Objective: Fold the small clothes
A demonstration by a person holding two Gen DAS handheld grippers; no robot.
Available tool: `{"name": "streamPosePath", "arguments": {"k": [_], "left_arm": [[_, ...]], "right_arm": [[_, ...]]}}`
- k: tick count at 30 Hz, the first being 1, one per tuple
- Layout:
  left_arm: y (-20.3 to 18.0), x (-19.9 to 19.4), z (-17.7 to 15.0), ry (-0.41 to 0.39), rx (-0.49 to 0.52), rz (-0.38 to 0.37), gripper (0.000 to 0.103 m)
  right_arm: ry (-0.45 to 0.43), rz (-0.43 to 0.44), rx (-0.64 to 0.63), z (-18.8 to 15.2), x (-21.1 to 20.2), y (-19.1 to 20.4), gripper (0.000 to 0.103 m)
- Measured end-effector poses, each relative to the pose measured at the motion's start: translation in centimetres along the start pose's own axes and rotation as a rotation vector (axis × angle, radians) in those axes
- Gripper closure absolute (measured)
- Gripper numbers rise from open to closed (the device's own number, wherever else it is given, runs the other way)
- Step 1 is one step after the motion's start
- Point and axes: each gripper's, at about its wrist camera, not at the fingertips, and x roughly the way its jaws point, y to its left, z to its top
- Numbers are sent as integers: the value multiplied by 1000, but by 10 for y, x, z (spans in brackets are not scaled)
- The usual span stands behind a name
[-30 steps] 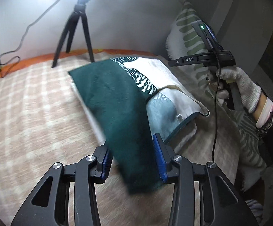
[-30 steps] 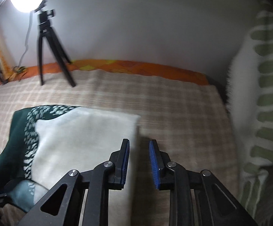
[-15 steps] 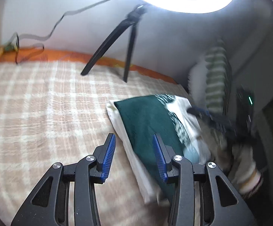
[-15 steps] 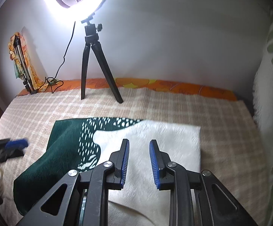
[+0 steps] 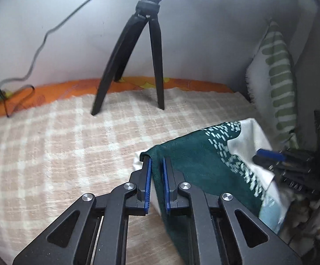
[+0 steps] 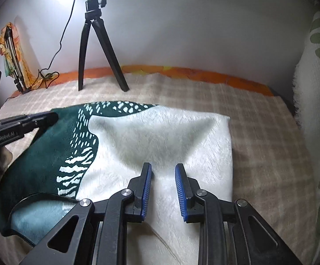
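Observation:
A small garment, dark green with a white dash pattern, cream and light blue parts [image 5: 195,163] [image 6: 160,137], lies folded on the checked blanket. My left gripper [image 5: 156,162] is nearly shut on the garment's dark green corner edge; it shows at the left of the right wrist view [image 6: 38,119]. My right gripper [image 6: 163,169] is open and rests low over the cream part, empty; it shows blurred at the right of the left wrist view [image 5: 268,154].
A black tripod [image 5: 137,50] [image 6: 93,44] with a ring light stands at the blanket's far edge by the wall. A green-striped white pillow [image 5: 276,77] [image 6: 318,110] leans at the right. Cables [image 6: 47,75] lie at the far left.
My left gripper narrowed from open to nearly shut on the green corner of the garment. My right gripper moved forward over the cream part and stayed open.

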Motion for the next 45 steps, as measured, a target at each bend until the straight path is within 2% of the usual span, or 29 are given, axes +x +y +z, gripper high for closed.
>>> {"name": "streamPosePath", "arguments": {"k": [4, 7, 10, 12, 15, 18, 19, 24, 33, 45], "left_arm": [[4, -10, -2, 1, 38, 45, 91], [10, -26, -3, -16, 58, 76, 82], [15, -42, -7, -31, 56, 74, 69], [14, -54, -10, -37, 69, 98, 52], [9, -73, -14, -59, 93, 93, 49], [3, -91, -19, -78, 90, 75, 38], [0, -98, -21, -85, 93, 71, 37], [-11, -133, -29, -130, 120, 61, 26], [-22, -192, -58, -196, 182, 60, 21], [-22, -247, -97, -247, 234, 105, 14]], "right_arm": [[-31, -6, 30, 0, -13, -5, 81], [-60, -15, 52, 2, -21, -7, 76], [-82, -9, 84, 3, -31, -4, 72], [-94, -4, 102, 2, -40, 0, 65], [-115, -9, 111, -4, -52, 10, 49], [-135, -15, 104, -13, -68, 24, 42], [-141, -22, 104, -16, -72, 28, 40], [-192, -38, 142, -30, -100, 47, 20], [-266, -71, 175, -57, -144, 87, 4], [-307, -102, 153, -82, -174, 142, 0]]}}
